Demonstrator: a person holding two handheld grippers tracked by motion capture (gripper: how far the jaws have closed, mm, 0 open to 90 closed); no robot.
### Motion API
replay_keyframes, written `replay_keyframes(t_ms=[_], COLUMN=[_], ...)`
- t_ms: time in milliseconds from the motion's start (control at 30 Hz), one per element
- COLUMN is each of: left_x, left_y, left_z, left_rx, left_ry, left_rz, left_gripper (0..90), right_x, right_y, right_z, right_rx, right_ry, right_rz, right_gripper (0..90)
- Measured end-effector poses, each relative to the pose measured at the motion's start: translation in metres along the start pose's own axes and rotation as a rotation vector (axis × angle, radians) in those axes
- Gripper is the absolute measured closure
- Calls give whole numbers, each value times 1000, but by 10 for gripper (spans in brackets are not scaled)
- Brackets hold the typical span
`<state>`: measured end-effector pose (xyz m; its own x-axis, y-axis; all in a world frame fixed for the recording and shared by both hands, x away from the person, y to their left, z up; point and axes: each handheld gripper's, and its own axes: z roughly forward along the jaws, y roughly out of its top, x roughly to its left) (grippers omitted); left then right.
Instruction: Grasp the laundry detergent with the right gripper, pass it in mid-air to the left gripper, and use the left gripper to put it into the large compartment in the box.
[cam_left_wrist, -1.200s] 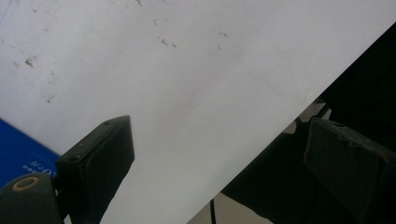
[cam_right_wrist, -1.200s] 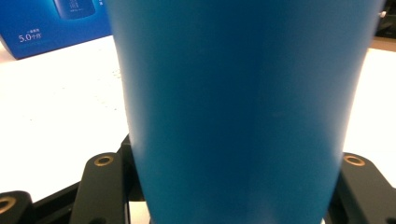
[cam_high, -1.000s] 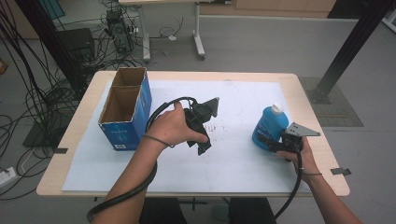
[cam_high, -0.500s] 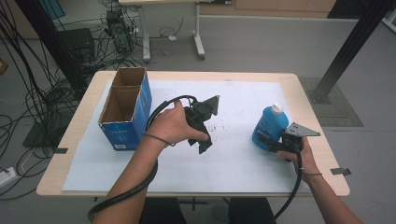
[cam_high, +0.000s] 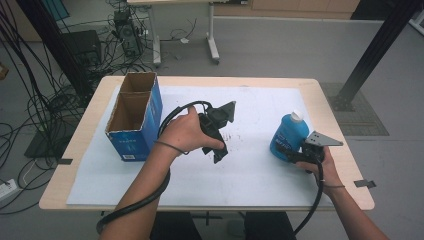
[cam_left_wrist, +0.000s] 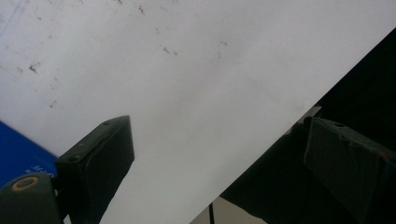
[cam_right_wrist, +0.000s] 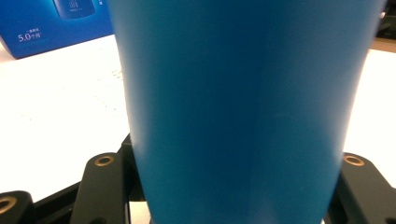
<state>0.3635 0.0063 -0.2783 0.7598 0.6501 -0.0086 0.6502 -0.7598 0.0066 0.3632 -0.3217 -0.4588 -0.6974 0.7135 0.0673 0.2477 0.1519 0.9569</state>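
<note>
L hand-held gripper (cam_high: 218, 150) open, R (cam_high: 295, 155) clamped

In the right gripper view the bottle (cam_right_wrist: 243, 107) is cut off top and bottom, hiding the jaws' pads. The box (cam_right_wrist: 51, 23) is cropped at that picture's top corner.

Lab or test workshop, not a home. Bare grey concrete floor (cam_high: 280, 55) all round. Upper left of the high view: bundles of loose black cables (cam_high: 30, 90) and black electronics boxes (cam_high: 85, 47) on the floor. Top centre: white metal-legged desk base (cam_high: 212, 30). Black metal rig posts (cam_high: 375, 55) at upper right. Centre: light wooden table (cam_high: 75, 145) covered by a white paper sheet (cam_high: 250, 175).
</note>
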Motion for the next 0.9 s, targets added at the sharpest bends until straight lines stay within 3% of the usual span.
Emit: replay_keyframes(t_ms=[900], left_x=[5], left_y=[-2], left_z=[-3], left_rx=[-24], left_ry=[4], left_rz=[-2], left_gripper=[87], right_x=[0], right_y=[-1], right_z=[0], right_rx=[-11], right_ry=[-4], right_rz=[3], right_gripper=[405])
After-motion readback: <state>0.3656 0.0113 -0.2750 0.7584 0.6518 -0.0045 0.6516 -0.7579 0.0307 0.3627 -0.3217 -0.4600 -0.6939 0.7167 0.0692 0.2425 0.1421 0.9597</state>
